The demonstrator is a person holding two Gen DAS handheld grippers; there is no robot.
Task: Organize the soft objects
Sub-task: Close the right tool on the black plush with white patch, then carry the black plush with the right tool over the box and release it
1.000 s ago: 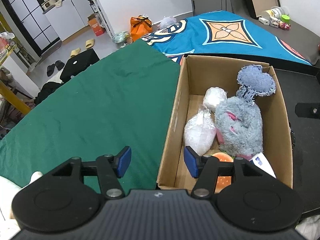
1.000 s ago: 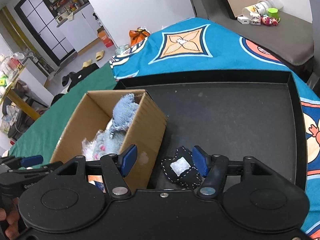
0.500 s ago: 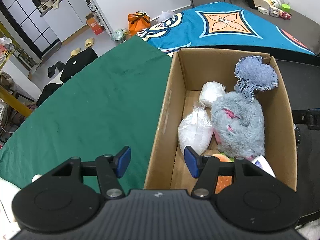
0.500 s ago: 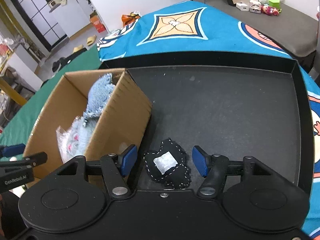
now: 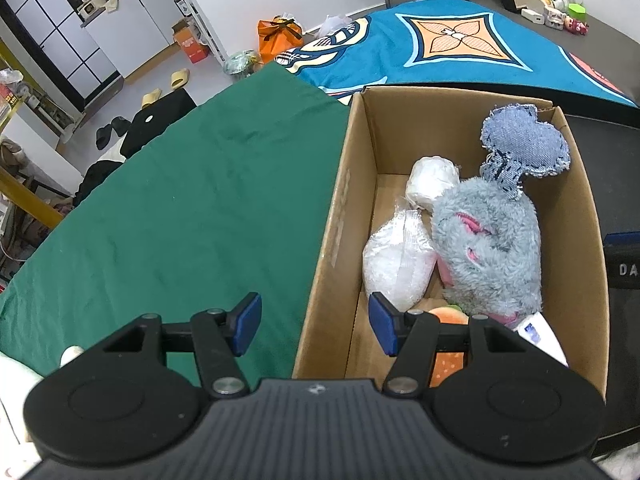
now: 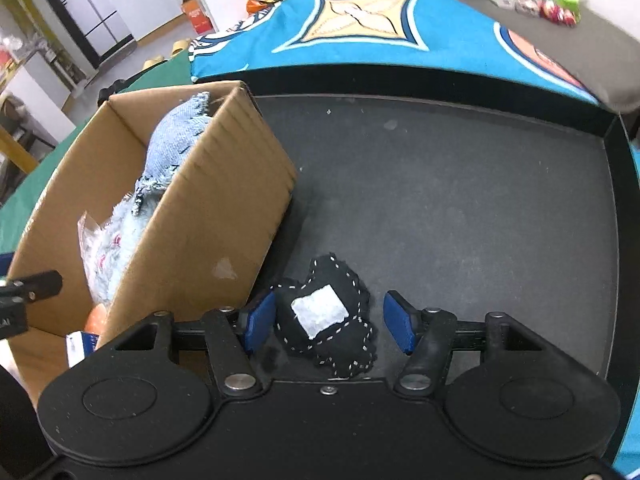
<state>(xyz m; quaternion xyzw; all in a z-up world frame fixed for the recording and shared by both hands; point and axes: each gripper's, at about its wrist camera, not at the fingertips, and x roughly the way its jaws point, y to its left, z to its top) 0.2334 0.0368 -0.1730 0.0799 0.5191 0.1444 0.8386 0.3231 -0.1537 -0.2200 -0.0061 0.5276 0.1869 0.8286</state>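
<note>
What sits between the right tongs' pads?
In the right wrist view, a black stitched cushion with a white patch lies on the black tray between the closing right tongs, not yet pinched.

The box (image 5: 352, 184) is plain brown corrugated cardboard, matt. Inside it, a grey toy (image 5: 492, 248) is shaggy plush, a blue patch (image 5: 524, 144) frayed denim, a bag (image 5: 400, 264) crinkled clear plastic. Beside the box, a black pillow (image 6: 332, 320) is stitched cloth on a matt dark tray (image 6: 460, 184).
</note>
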